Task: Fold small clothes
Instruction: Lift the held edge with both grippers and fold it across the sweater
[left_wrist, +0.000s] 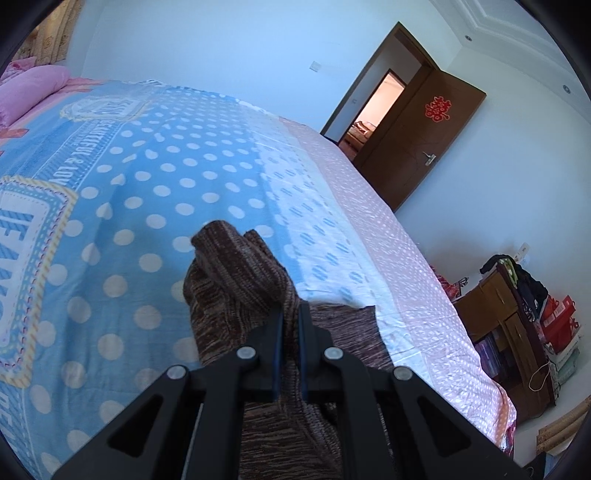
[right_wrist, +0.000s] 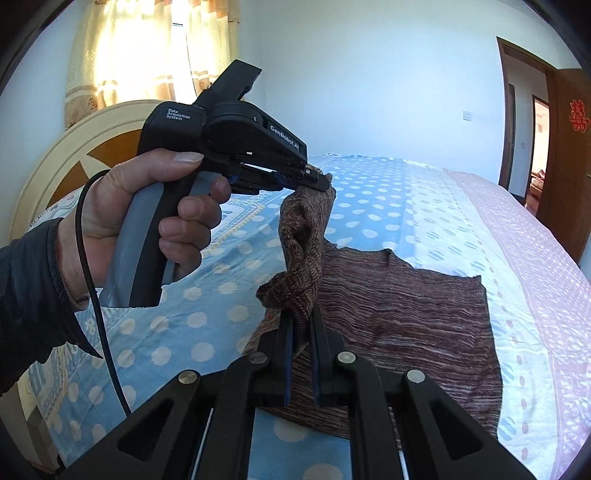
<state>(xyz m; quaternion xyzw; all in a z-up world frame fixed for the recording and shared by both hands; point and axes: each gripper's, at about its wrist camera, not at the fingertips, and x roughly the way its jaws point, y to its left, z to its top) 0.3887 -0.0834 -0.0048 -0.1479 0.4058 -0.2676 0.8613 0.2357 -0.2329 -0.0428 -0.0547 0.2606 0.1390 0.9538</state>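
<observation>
The garment (right_wrist: 406, 306) lies on the bed (right_wrist: 461, 206), its edge lifted.

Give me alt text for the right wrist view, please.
Both hand-held grippers pinch a brown knit garment: the right hand-held gripper in front, the left hand-held gripper lifting a twisted edge. The rest lies on a blue polka-dot bedspread.

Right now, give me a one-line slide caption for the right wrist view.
Both claws, left and right, pinch a brown knit garment, lifting one edge above the polka-dot bedspread.

Sunlit curtains (right_wrist: 147, 48), open brown door (left_wrist: 424, 147)
</observation>
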